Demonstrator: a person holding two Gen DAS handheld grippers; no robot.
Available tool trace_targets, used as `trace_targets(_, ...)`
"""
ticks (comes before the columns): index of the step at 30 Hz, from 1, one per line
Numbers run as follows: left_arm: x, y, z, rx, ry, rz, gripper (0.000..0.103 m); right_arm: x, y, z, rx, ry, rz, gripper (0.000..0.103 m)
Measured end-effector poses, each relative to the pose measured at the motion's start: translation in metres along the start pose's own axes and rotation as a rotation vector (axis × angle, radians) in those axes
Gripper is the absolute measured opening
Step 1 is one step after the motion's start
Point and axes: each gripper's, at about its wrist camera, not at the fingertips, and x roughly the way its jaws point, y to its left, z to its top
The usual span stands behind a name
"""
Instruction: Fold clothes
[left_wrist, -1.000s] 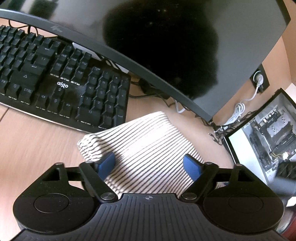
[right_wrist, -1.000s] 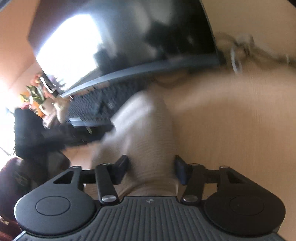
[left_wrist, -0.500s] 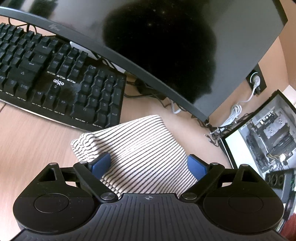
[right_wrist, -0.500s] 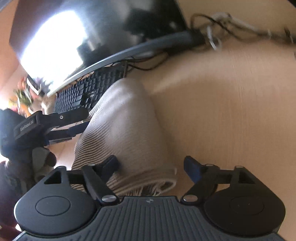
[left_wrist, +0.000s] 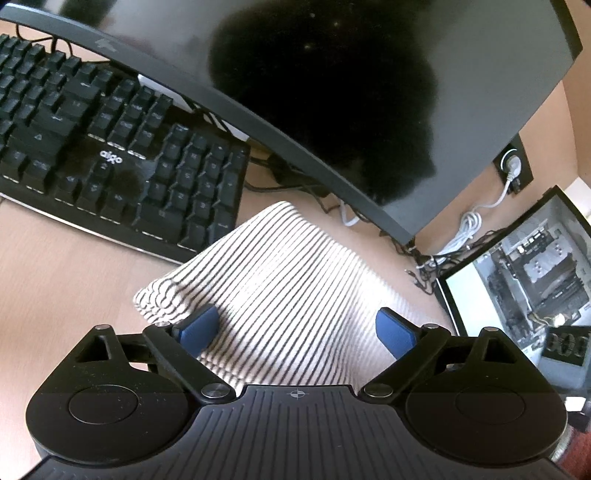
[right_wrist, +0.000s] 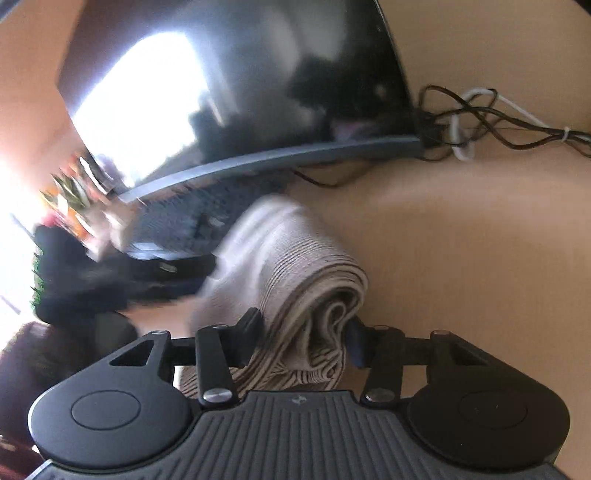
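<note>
At the bottom of the left wrist view, the left gripper (left_wrist: 297, 330) is spread wide over the folded striped garment (left_wrist: 288, 280) at frame centre. The right gripper (right_wrist: 304, 341) pinches that garment's rolled end (right_wrist: 317, 317) low in its frame. Beyond lie the wooden desk (right_wrist: 461, 258), a black keyboard (left_wrist: 110, 155) upper left, and a dark monitor (left_wrist: 351, 92) across the top.

The only text that reads clearly is the white lower-case brand "aigo" printed on the black keyboard (left_wrist: 122, 162), on the bare panel between the main key block and the number pad, at the left of the left wrist view. The key legends around it are too faint and blurred to read. A pale logo sits on the lower bezel of the monitor (left_wrist: 332, 92), far left, but it is smeared and cannot be made out. In the right wrist view everything is motion-blurred and no lettering is legible.
</note>
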Motion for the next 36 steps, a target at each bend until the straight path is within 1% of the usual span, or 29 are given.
trace_targets(5,0.0,-0.002,-0.002,0.008,-0.01,0.008,0.096,0.011,-0.004,0.001,-0.071,0.03,-0.07,0.054)
trace_targets(7,0.0,-0.002,-0.001,-0.002,-0.014,0.016,0.096,0.012,-0.004,0.005,-0.076,0.037,-0.075,0.059)
trace_targets(8,0.0,-0.003,0.0,-0.006,-0.015,0.021,0.096,0.012,-0.004,0.008,-0.085,0.041,-0.079,0.063)
trace_targets(10,-0.004,-0.007,0.0,-0.015,-0.026,0.044,0.096,0.004,-0.003,0.01,-0.115,0.032,-0.079,0.065)
trace_targets(12,-0.008,-0.012,0.0,-0.016,-0.039,0.066,0.096,-0.01,-0.004,0.007,-0.163,-0.002,-0.082,0.072)
trace_targets(13,-0.01,-0.014,-0.001,-0.009,-0.044,0.087,0.096,-0.014,-0.001,0.007,-0.196,-0.023,-0.087,0.075)
trace_targets(14,-0.01,-0.015,-0.002,-0.005,-0.045,0.101,0.096,-0.017,0.003,0.006,-0.242,-0.049,-0.091,0.08)
trace_targets(16,-0.009,-0.018,-0.005,0.001,-0.05,0.128,0.096,-0.02,0.013,0.003,-0.335,-0.096,-0.098,0.081)
trace_targets(18,-0.005,-0.023,-0.006,0.008,-0.052,0.161,0.096,-0.022,0.027,-0.002,-0.425,-0.111,-0.084,0.081)
trace_targets(21,0.005,-0.028,-0.005,0.011,-0.05,0.197,0.099,-0.017,0.051,-0.018,-0.574,-0.089,-0.032,0.081)
trace_targets(23,0.01,-0.031,-0.004,0.018,-0.055,0.22,0.1,-0.002,0.061,-0.034,-0.684,-0.058,-0.021,0.081)
trace_targets(25,0.012,-0.034,-0.004,0.022,-0.062,0.247,0.1,0.016,0.062,-0.049,-0.729,-0.013,-0.007,0.09)
trace_targets(26,0.01,-0.036,-0.005,0.011,-0.07,0.258,0.1,0.02,0.064,-0.055,-0.758,-0.021,-0.021,0.092)
trace_targets(29,-0.008,-0.049,-0.01,-0.012,-0.103,0.308,0.1,0.003,0.064,-0.056,-0.775,-0.038,0.052,0.091)
trace_targets(30,-0.015,-0.054,-0.013,-0.017,-0.114,0.326,0.101,-0.006,0.059,-0.052,-0.746,-0.042,0.088,0.091)
trace_targets(32,-0.026,-0.062,-0.02,-0.027,-0.125,0.357,0.101,-0.023,0.045,-0.04,-0.688,-0.066,0.099,0.091)
trace_targets(34,-0.028,-0.065,-0.034,-0.053,-0.11,0.348,0.101,-0.033,0.023,-0.024,-0.593,-0.074,0.09,0.091)
trace_targets(36,-0.029,-0.067,-0.049,-0.078,-0.095,0.339,0.101,-0.031,-0.004,-0.003,-0.448,-0.067,0.077,0.092)
